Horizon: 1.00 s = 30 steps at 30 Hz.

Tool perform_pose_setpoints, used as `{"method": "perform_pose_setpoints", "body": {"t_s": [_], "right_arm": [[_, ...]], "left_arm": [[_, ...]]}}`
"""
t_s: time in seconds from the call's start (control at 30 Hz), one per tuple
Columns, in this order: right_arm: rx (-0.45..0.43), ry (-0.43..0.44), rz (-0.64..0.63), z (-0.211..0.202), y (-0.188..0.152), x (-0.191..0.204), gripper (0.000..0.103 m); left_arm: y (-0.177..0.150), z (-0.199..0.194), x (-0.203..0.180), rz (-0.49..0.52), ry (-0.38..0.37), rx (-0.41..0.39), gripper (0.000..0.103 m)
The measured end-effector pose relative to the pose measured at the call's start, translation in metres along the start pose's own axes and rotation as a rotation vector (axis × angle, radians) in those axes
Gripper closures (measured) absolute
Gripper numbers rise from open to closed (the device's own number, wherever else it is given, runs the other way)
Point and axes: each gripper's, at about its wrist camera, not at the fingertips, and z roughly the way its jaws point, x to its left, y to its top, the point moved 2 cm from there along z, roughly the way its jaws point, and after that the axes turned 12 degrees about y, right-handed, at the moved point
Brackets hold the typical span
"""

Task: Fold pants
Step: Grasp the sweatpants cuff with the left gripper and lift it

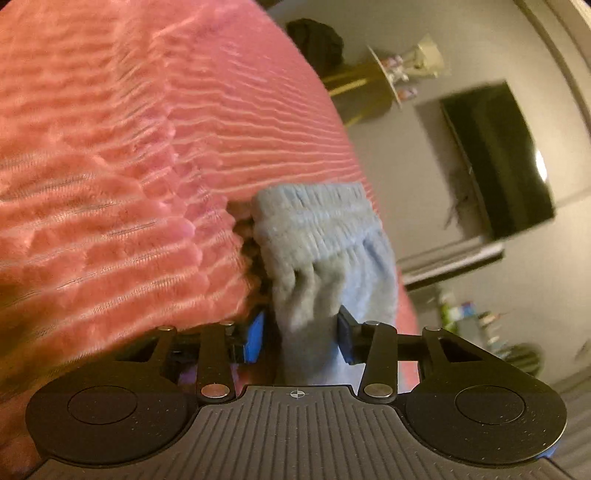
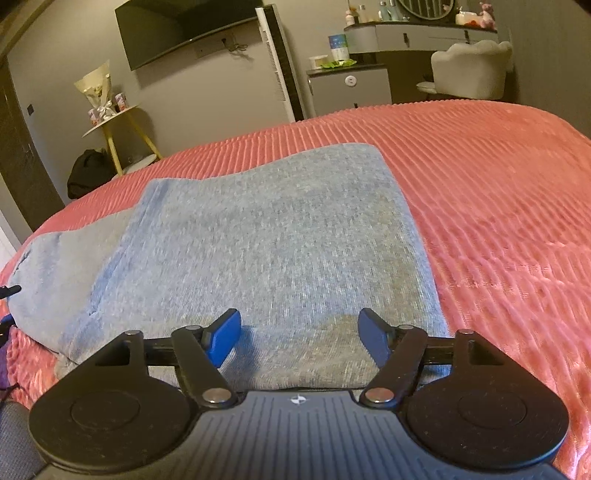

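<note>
Grey-blue knit pants lie folded flat on a pink ribbed bedspread, filling the middle of the right wrist view. My right gripper hovers over their near edge, jaws wide apart, nothing between the blue pads. In the left wrist view the picture is rolled sideways. The ribbed waistband end of the pants bunches up there, and my left gripper is shut on that bunched cloth, both blue pads pressing its sides. The bedspread fills the left of that view.
Beyond the bed stand a wall TV, a white heater panel, a yellow-legged side table with a bouquet, a dark bag on the floor, a grey cabinet and a pale chair.
</note>
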Motion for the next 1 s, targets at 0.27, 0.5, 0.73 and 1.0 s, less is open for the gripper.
{"method": "perform_pose_setpoints", "body": {"t_s": [0.27, 0.5, 0.73, 1.0], "right_arm": [[0.015, 0.056, 0.009, 0.01, 0.014, 0.014, 0.048], [0.068, -0.043, -0.1, 0.033, 0.01, 0.034, 0.066], [0.06, 0.007, -0.018, 0.015, 0.016, 0.026, 0.066], [-0.024, 0.105, 0.053, -0.018, 0.028, 0.027, 0.066]], "left_arm": [[0.015, 0.023, -0.011, 0.0, -0.031, 0.014, 0.05], [0.014, 0.023, -0.024, 0.053, -0.026, -0.021, 0.07], [-0.017, -0.036, -0.1, 0.428, -0.049, -0.239, 0.078], [-0.112, -0.1, -0.19, 0.842, -0.164, -0.325, 0.083]]}}
